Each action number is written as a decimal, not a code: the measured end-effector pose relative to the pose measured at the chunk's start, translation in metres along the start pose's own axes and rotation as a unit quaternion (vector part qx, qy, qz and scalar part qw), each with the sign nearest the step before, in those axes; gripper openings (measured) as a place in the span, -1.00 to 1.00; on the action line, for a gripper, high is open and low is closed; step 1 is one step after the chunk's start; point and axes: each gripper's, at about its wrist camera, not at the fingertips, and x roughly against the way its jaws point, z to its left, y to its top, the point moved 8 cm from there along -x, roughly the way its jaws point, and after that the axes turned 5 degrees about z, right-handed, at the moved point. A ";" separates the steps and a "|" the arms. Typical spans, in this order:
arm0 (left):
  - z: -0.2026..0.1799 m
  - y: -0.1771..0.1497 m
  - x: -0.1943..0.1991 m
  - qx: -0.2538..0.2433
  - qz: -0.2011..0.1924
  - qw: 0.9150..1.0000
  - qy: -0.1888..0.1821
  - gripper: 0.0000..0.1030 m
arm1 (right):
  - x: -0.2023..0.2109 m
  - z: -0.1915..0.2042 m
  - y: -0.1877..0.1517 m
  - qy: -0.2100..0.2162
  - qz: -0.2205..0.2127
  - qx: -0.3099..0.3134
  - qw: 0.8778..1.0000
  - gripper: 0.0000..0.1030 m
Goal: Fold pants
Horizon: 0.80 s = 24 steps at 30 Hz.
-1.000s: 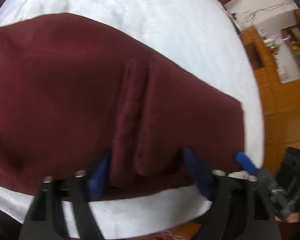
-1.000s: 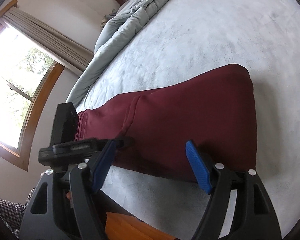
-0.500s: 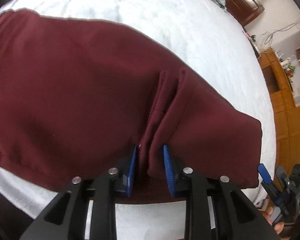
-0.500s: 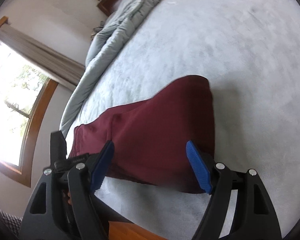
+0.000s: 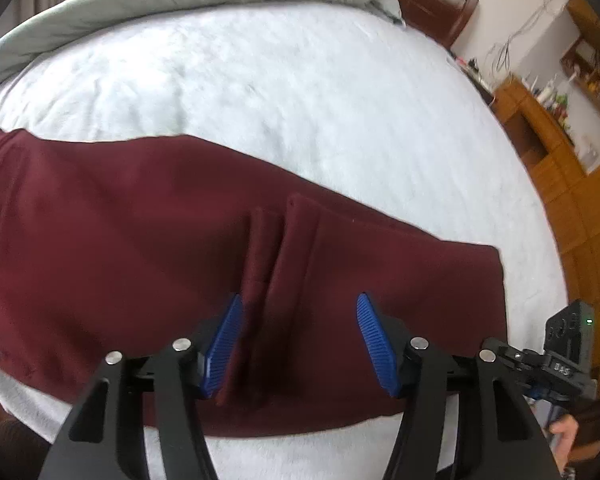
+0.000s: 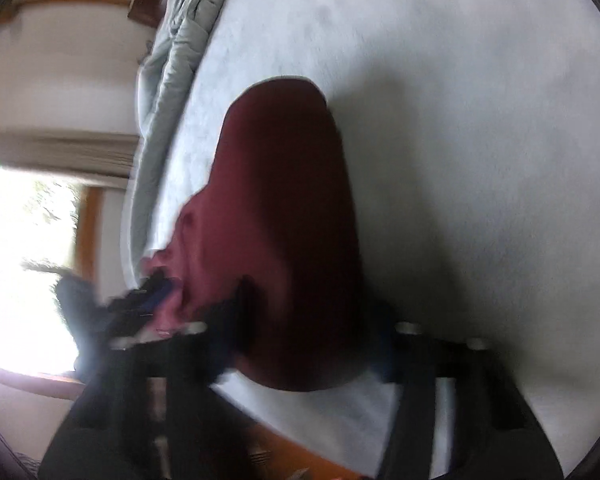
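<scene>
Dark red pants (image 5: pixel 140 240) lie folded lengthwise across the pale grey bed (image 5: pixel 300 100). A pinched ridge of cloth (image 5: pixel 276 248) stands up in front of my left gripper (image 5: pixel 300 340), which is open with its blue pads on either side of the ridge, not holding it. In the blurred right wrist view the pants (image 6: pixel 292 220) stretch away from my right gripper (image 6: pixel 304 352), whose fingers straddle the near end of the cloth and look open. The right gripper also shows at the left view's right edge (image 5: pixel 556 364).
A rumpled grey duvet (image 5: pixel 180 0) is heaped at the far side of the bed. Wooden cabinets and shelves (image 5: pixel 560 140) stand to the right. A bright window (image 6: pixel 28 260) is on the left in the right wrist view. The bed's near edge is just below the grippers.
My left gripper was shut on the ridge of cloth half a second ago; it has opened and pulled back. The right gripper has swung round fast toward the pants' end, blurring its view.
</scene>
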 end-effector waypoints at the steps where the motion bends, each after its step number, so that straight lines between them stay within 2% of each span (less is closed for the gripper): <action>1: 0.001 -0.001 -0.008 0.001 0.011 1.000 0.005 0.17 | 0.005 0.004 -0.001 0.016 0.000 0.005 1.000 -0.37; 3: 0.005 -0.003 -0.018 0.006 0.023 1.000 0.014 0.17 | 0.023 0.020 -0.001 0.044 -0.017 0.027 0.999 -0.42; 4: 0.006 -0.011 -0.025 0.007 0.032 0.999 0.028 0.20 | 0.029 0.025 -0.001 0.036 -0.021 0.034 0.999 -0.43; 5: 0.011 -0.017 -0.028 0.008 0.034 0.999 0.029 0.23 | 0.030 0.024 -0.001 0.019 -0.019 0.034 0.999 -0.44; 7: 0.014 -0.019 -0.029 0.001 0.027 0.999 0.034 0.29 | 0.016 0.002 -0.003 -0.077 -0.003 0.034 0.996 -0.43; 8: 0.012 -0.019 -0.030 -0.005 0.026 0.999 0.037 0.31 | 0.007 -0.011 -0.004 -0.095 0.006 0.026 0.995 -0.43; 10: 0.011 -0.020 -0.029 -0.015 0.023 0.999 0.045 0.32 | 0.007 -0.016 -0.004 -0.070 0.006 0.010 0.997 -0.40; 11: 0.008 -0.021 -0.029 -0.016 0.023 0.999 0.045 0.32 | 0.011 -0.013 -0.004 -0.066 0.006 0.013 0.998 -0.31; 13: 0.006 -0.022 -0.024 -0.019 0.026 0.999 0.036 0.32 | 0.021 -0.003 -0.002 -0.093 -0.008 0.034 0.995 -0.19; 15: 0.007 -0.022 -0.018 -0.018 0.032 0.999 0.026 0.32 | 0.034 0.008 0.001 -0.141 -0.035 0.067 0.987 -0.07; 17: 0.017 -0.021 0.000 -0.011 0.032 0.999 0.017 0.34 | 0.052 0.029 0.004 -0.223 -0.073 0.118 0.965 0.01; 19: 0.035 -0.024 0.017 -0.004 0.032 0.999 0.019 0.53 | 0.055 0.047 0.002 -0.265 -0.094 0.161 0.946 0.11; 20: 0.046 -0.026 0.024 0.003 0.031 0.999 0.020 0.54 | 0.050 0.063 -0.002 -0.276 -0.095 0.192 0.937 0.11; 21: 0.065 -0.031 0.036 0.019 0.032 0.999 0.023 0.55 | 0.043 0.069 -0.005 -0.277 -0.091 0.209 0.933 0.11; 24: 0.119 -0.049 0.065 0.080 0.034 0.996 0.028 0.55 | 0.007 0.101 -0.014 -0.254 -0.073 0.248 0.932 0.11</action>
